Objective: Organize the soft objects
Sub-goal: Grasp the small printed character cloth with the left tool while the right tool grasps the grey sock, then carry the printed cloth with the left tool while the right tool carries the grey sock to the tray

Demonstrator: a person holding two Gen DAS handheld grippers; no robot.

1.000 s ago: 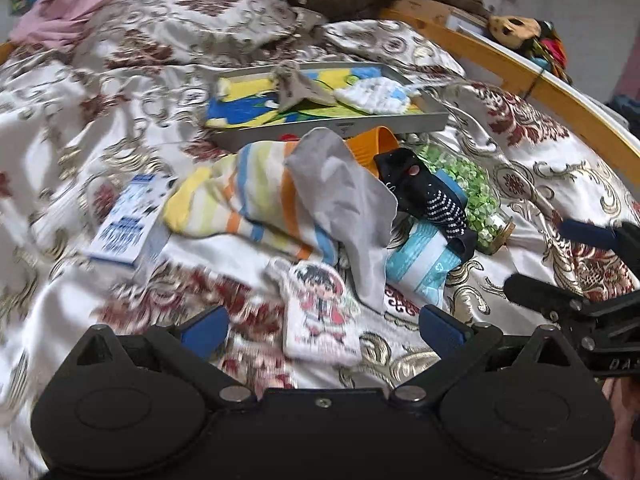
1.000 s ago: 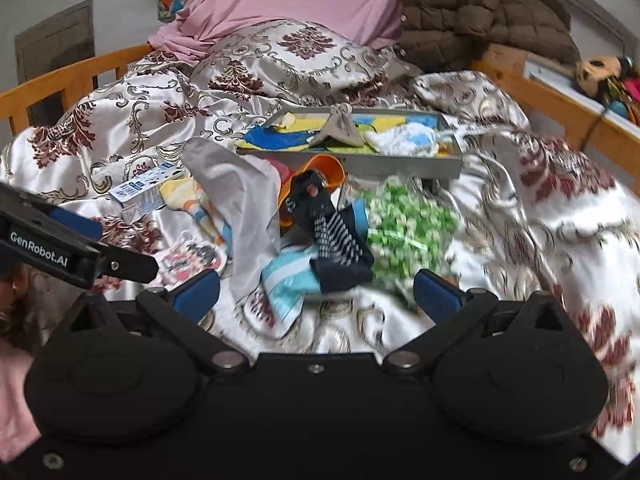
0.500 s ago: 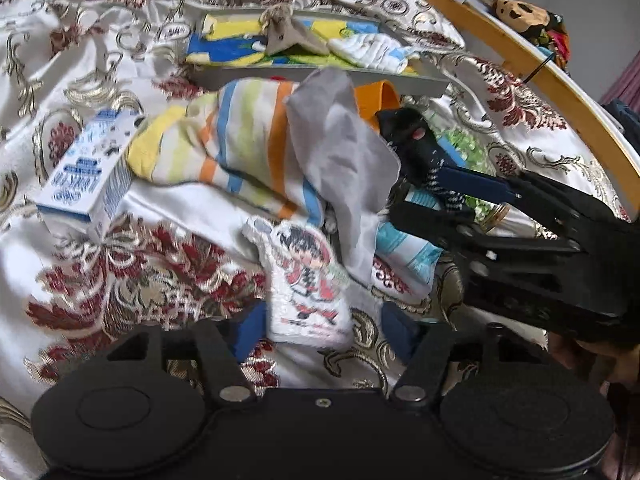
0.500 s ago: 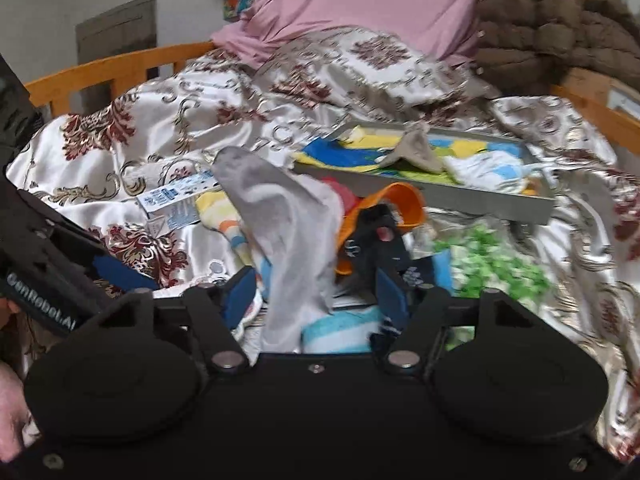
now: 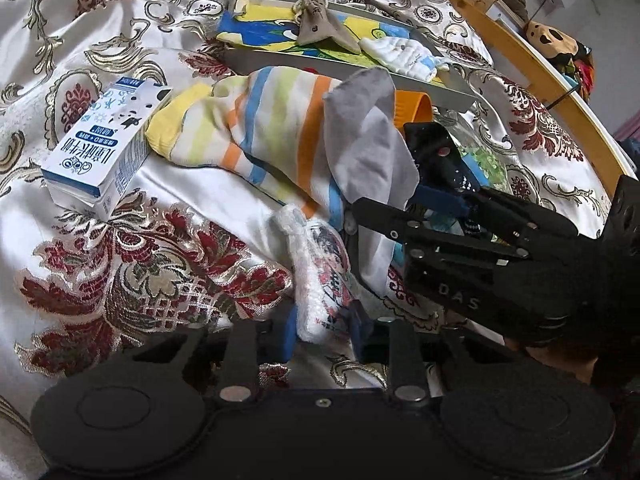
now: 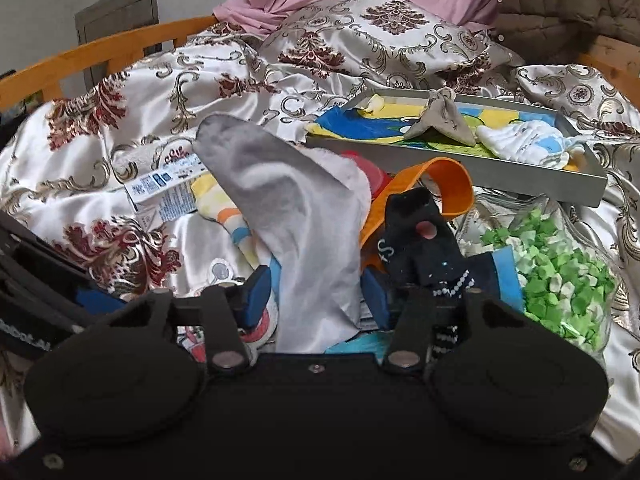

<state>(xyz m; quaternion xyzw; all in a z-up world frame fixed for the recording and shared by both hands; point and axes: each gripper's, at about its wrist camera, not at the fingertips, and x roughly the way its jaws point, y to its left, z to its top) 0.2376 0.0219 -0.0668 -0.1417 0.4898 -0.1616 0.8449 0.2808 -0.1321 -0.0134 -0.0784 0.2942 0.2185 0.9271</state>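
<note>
My left gripper (image 5: 323, 330) is shut on a small white cloth with a cartoon figure (image 5: 320, 276), pinched at its near end on the bedspread. My right gripper (image 6: 316, 294) has its blue pads on either side of a grey sock (image 6: 300, 220), closed in on its lower end. The right gripper also shows in the left wrist view (image 5: 400, 216), reaching into the pile. A striped sock (image 5: 264, 128) lies under the grey sock (image 5: 368, 136). A black sock (image 6: 420, 236) lies to the right. A grey tray (image 6: 576, 184) behind holds other soft items.
A milk carton (image 5: 100, 148) lies left of the pile. An orange band (image 6: 452, 184) and a bag of green paper stars (image 6: 560, 280) lie to the right. The wooden bed rail (image 5: 560, 80) runs along the right side, pillows behind.
Both grippers moved forward and closed: the left onto the cartoon cloth, which now stands bunched between its pads, the right around the grey sock.
</note>
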